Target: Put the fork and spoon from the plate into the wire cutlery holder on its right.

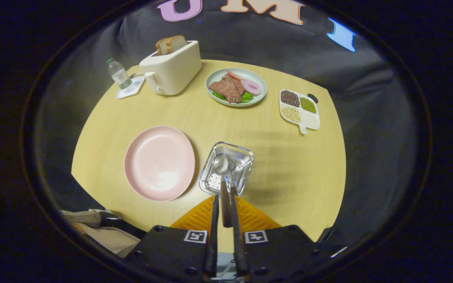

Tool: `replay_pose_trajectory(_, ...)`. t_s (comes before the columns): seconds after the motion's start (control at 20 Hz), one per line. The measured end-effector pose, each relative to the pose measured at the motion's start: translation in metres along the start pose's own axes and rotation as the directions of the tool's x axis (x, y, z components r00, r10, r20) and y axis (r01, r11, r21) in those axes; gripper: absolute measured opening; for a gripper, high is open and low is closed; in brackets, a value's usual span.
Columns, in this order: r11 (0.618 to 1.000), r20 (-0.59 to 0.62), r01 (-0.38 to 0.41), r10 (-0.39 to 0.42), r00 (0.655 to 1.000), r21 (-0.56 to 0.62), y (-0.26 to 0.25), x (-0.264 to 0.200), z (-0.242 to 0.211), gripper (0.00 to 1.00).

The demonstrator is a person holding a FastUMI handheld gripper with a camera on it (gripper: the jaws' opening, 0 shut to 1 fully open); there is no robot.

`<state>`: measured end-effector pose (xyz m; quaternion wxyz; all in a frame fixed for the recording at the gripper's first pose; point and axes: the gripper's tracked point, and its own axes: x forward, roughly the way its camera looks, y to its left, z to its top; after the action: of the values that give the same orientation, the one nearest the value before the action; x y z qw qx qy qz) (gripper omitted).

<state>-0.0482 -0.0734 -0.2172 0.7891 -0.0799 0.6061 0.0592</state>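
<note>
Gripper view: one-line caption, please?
Gripper shut on spoon, its bowl over the wire cutlery holder beside the pink plate.

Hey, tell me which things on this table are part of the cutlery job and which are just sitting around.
Part of the job:
- spoon, held between the jaws of the gripper, its bowl over the holder
- wire cutlery holder
- pink plate, bare now

Just lying about:
- toaster with bread
- water bottle
- plate of food
- divided grain tray
</note>
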Motion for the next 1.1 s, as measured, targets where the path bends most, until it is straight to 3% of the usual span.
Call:
replay_pose_trajectory(0.15,1.0,0.024,-0.006,0.005,1.0,0.005,0.002,-0.001,0.004,0.34)
replay_pose_trajectory(0.35,0.998,0.114,-0.058,0.057,0.992,0.008,0.018,-0.012,0.019,0.68)
replay_pose_trajectory(0.55,0.994,0.27,-0.111,0.106,0.957,0.005,0.043,-0.035,0.036,1.0)
replay_pose_trajectory(0.8,0.998,0.518,-0.062,0.056,0.854,-0.005,0.054,-0.071,0.054,1.0)
replay_pose_trajectory(1.1,1.0,0.747,-0.008,0.003,0.665,0.002,0.072,-0.112,0.064,1.0)
